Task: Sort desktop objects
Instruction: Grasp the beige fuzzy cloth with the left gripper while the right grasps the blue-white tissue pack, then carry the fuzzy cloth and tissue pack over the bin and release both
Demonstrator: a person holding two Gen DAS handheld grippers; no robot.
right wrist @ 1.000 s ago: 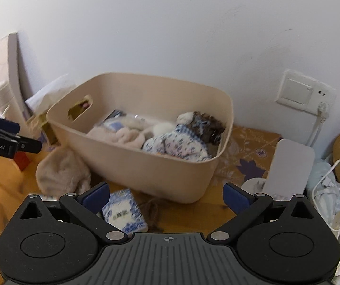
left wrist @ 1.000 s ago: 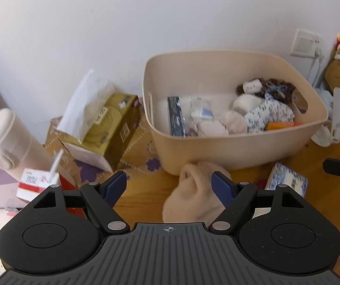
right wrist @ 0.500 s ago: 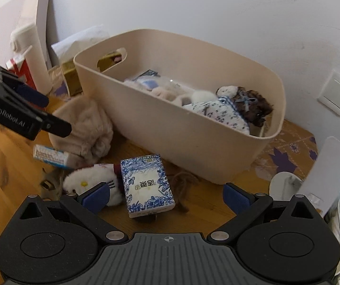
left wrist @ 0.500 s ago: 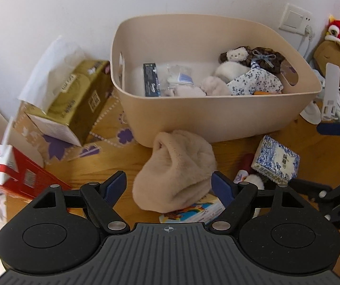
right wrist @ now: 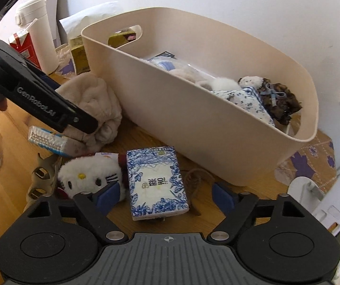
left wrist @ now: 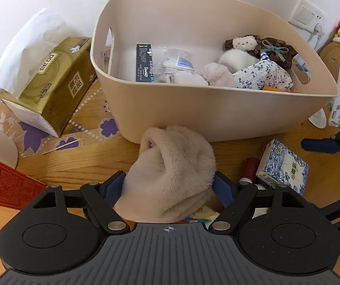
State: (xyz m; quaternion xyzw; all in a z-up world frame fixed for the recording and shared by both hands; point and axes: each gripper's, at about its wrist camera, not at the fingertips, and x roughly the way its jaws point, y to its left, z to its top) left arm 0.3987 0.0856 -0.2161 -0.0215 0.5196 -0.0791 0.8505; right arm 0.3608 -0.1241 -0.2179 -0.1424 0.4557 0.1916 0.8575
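left gripper (left wrist: 170,185) moved down, spread fingers now flank fluffy hat (left wrist: 170,173) | right gripper (right wrist: 167,193) fingers wide, empty

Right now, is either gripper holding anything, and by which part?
Nothing is held yet. The left gripper is open, its fingers either side of the near end of the fluffy beige cloth. The right gripper is open around the blue-and-white tissue pack.

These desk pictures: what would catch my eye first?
A big beige tub by the wall, half full of soft toys and packets. In front of it lies a fluffy cream cloth, with the left gripper open around it. Nearer the right gripper sits a blue-flowered tissue pack.
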